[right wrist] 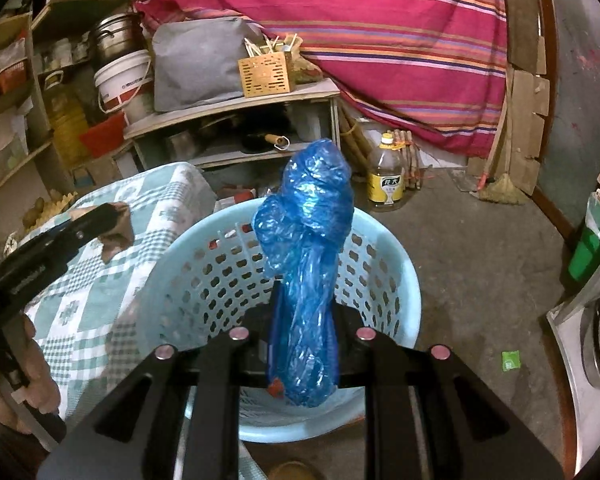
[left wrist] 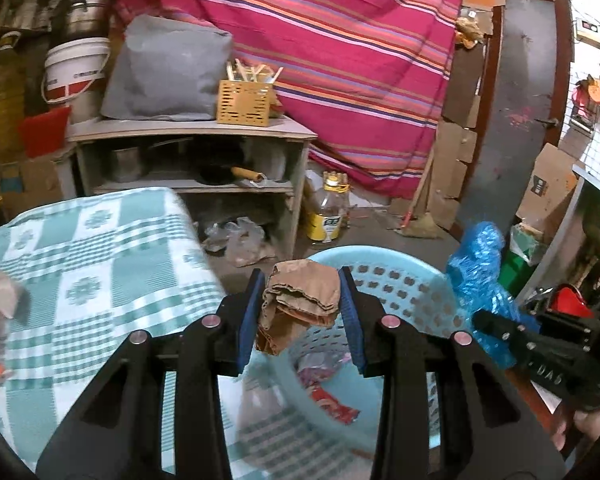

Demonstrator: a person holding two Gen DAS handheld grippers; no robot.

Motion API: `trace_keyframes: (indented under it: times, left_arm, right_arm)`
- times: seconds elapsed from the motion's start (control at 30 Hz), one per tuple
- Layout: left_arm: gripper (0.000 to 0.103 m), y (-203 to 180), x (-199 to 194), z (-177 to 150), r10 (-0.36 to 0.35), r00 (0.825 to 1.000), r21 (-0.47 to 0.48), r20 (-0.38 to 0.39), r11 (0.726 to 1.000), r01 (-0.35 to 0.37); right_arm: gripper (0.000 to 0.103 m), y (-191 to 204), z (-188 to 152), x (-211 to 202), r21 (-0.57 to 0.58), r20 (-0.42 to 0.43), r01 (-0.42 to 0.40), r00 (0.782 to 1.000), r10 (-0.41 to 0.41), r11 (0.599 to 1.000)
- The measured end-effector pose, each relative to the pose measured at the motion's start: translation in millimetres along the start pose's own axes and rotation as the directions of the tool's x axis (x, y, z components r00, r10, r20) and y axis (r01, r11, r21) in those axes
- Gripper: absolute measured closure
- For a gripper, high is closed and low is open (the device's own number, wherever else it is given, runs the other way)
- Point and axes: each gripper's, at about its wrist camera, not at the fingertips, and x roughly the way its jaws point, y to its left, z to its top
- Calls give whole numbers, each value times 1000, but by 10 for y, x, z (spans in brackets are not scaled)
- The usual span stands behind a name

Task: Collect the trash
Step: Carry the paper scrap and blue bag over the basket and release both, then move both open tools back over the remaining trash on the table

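Note:
My left gripper (left wrist: pixel 300 296) is shut on a crumpled piece of brown cardboard (left wrist: pixel 300 300), held over the near rim of a light blue perforated basket (left wrist: pixel 404 292). Wrappers lie in the bottom of the basket. My right gripper (right wrist: pixel 304 312) is shut on a bunched blue plastic bag (right wrist: pixel 308 240) that sticks up above the same basket (right wrist: pixel 384 272). In the left wrist view the right gripper (left wrist: pixel 480 320) and its blue bag (left wrist: pixel 480 272) show at the right. In the right wrist view the left gripper (right wrist: pixel 112 216) with the cardboard (right wrist: pixel 118 232) shows at the left.
A table with a green checked cloth (left wrist: pixel 84 264) stands left of the basket. Behind are a wooden shelf unit (left wrist: pixel 192 152) with pots, a bottle of oil (left wrist: pixel 330 212) on the concrete floor, a striped pink cloth (left wrist: pixel 340 60) and a broom (right wrist: pixel 496 188).

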Motion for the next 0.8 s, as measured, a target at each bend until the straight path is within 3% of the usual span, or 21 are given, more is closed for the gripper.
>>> trace_keyframes:
  times: [0.17, 0.2, 0.3, 0.33, 0.5, 0.8]
  left_arm:
    - [65, -117, 113, 38, -14, 1000, 10, -2, 1000, 14]
    - [61, -123, 130, 43, -14, 1000, 8, -2, 1000, 14]
    - [34, -121, 151, 57, -9, 1000, -8, 4, 1000, 9]
    - [30, -111, 148, 61, -9, 1000, -16, 8, 1000, 9]
    - [22, -73, 104, 62, 36, 999, -20, 13, 999, -36]
    - [12, 321, -215, 86, 159, 986, -41, 48, 987, -157]
  right_arm:
    - [84, 32, 9, 45, -10, -4, 6, 1000, -6, 1000]
    - [84, 31, 11, 52, -11, -5, 8, 1000, -8, 1000]
    - [84, 12, 21, 91, -7, -8, 19, 1000, -19, 1000]
    - [84, -1, 23, 111, -2, -11, 24, 1000, -24, 1000]
    - [84, -35, 25, 154, 9, -20, 41, 999, -41, 999]
    - [84, 86, 58, 238, -11, -26, 40, 999, -41, 999]
